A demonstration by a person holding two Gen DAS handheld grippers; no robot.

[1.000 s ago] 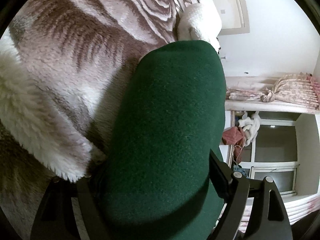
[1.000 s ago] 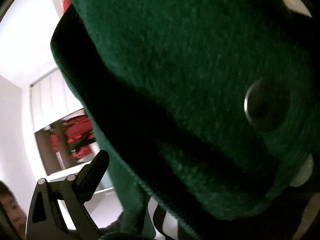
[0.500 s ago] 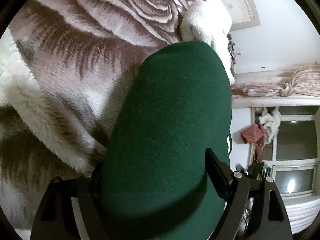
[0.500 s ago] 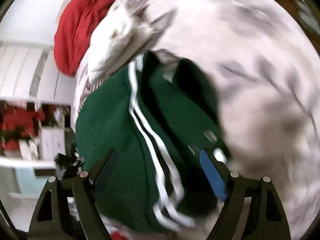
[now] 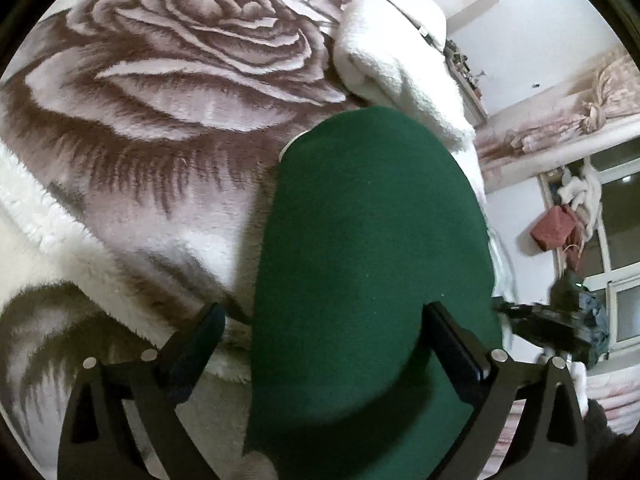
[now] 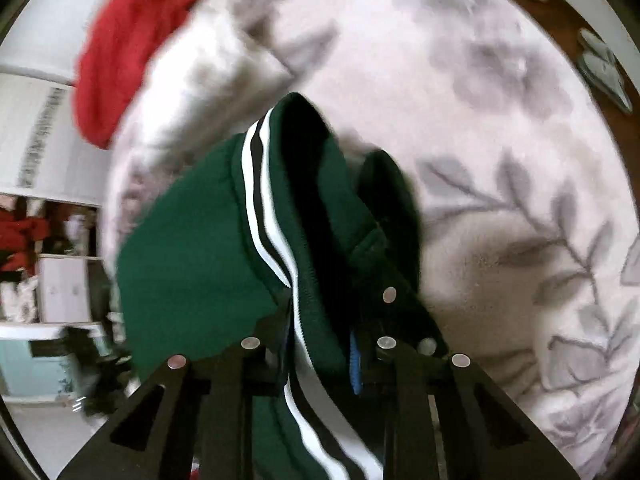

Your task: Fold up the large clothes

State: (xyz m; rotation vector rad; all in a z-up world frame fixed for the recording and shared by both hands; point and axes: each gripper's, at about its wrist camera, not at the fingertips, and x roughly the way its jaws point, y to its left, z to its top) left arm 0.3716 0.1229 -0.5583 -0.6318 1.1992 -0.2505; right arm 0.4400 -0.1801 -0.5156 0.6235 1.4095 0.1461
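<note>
A dark green jacket (image 5: 372,220) lies on the bed, filling the middle of the left wrist view. My left gripper (image 5: 324,312) straddles it with its jaws opening wide. Its left finger (image 5: 192,344) stands clear of the cloth, while the right finger (image 5: 452,340) sits at the cloth's edge. In the right wrist view the same jacket (image 6: 188,240) hangs bunched, showing a white and black striped band (image 6: 256,208) and a metal snap (image 6: 389,294). My right gripper (image 6: 320,340) is closing, with its pads pinching the striped edge.
A plush blanket with a large brown rose (image 5: 180,60) covers the bed, and its white fluffy edge (image 5: 392,72) is folded back beyond the jacket. A red garment (image 6: 132,40) lies at the bed's far end. Windows and a cluttered shelf (image 5: 616,216) stand to the right.
The left jaws have widened off the jacket and the view has lifted. The right view swung from buried in green cloth to looking down on the bed, its jaws narrowing onto the striped edge.
</note>
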